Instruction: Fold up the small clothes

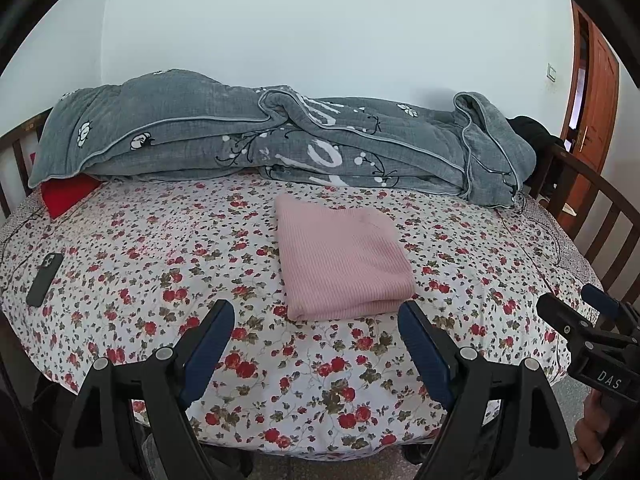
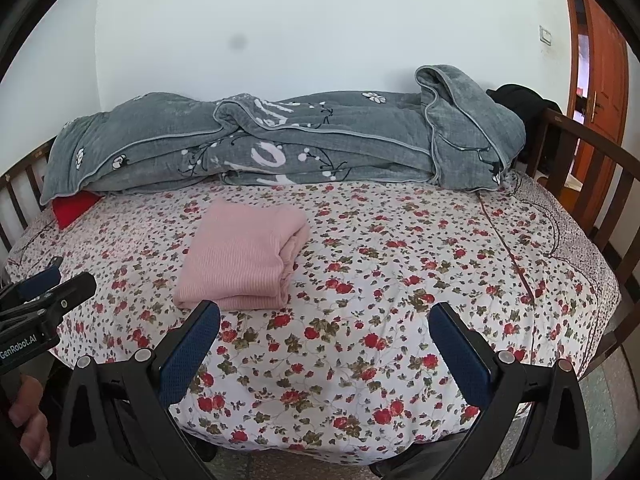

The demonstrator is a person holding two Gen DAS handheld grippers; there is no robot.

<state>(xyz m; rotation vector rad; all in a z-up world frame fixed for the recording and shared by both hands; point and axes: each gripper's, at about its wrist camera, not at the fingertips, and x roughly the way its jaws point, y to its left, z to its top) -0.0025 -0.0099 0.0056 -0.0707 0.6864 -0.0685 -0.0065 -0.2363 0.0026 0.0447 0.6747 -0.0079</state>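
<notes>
On my left side, the left gripper (image 1: 316, 320) has its jaws spread wide with nothing between them, hanging just short of the near edge of the folded pink garment (image 1: 342, 258) without touching it. In the right wrist view its body shows at the far left, printed "GenRobot.AI". The pink garment lies folded into a rough rectangle on the floral bedsheet (image 1: 160, 264), its long axis running away from me toward the grey quilt (image 1: 256, 136), with the stacked fold edges facing right. A dark phone (image 1: 44, 279) lies well to its left. My right gripper (image 2: 324, 322) is equally wide open and empty, over bare sheet right of the garment; its body reads "DAS" in the left wrist view.
</notes>
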